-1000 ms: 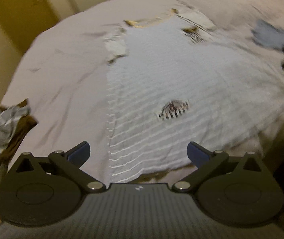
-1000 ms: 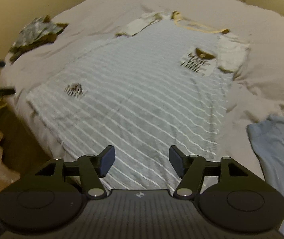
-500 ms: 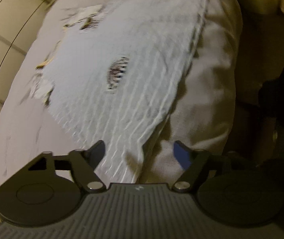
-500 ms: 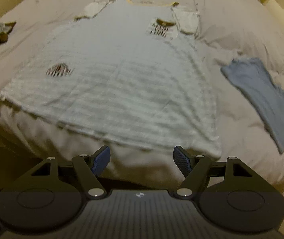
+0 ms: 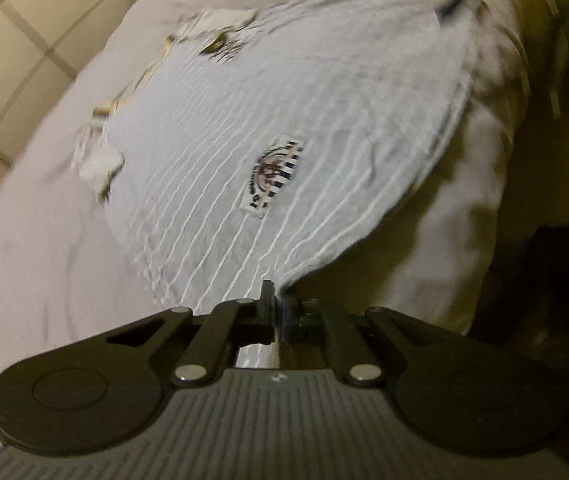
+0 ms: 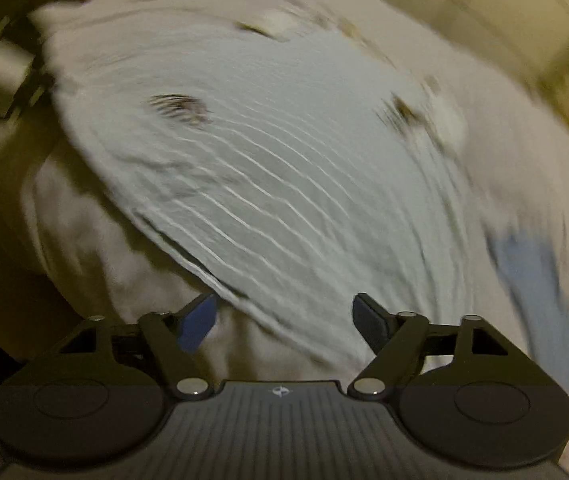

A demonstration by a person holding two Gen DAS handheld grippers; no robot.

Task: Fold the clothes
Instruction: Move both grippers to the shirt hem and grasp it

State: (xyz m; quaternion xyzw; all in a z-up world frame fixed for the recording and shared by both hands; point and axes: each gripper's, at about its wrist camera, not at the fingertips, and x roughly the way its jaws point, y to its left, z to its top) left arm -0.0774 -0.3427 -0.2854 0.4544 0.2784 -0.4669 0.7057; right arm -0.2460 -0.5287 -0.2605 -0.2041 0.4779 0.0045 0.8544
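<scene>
The shirt's (image 5: 284, 120) corner is being pinched tight by the left gripper (image 5: 276, 312). The shirt's hem is lying between the wide-open jaws of the right gripper (image 6: 284, 320), not being held.

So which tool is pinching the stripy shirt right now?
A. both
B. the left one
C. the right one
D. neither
B: the left tool is shut on the shirt's hem corner, while the right tool is open, its fingers apart around the hem.

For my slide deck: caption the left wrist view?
Left gripper shut on the striped shirt's hem corner at the bed's edge.
</scene>
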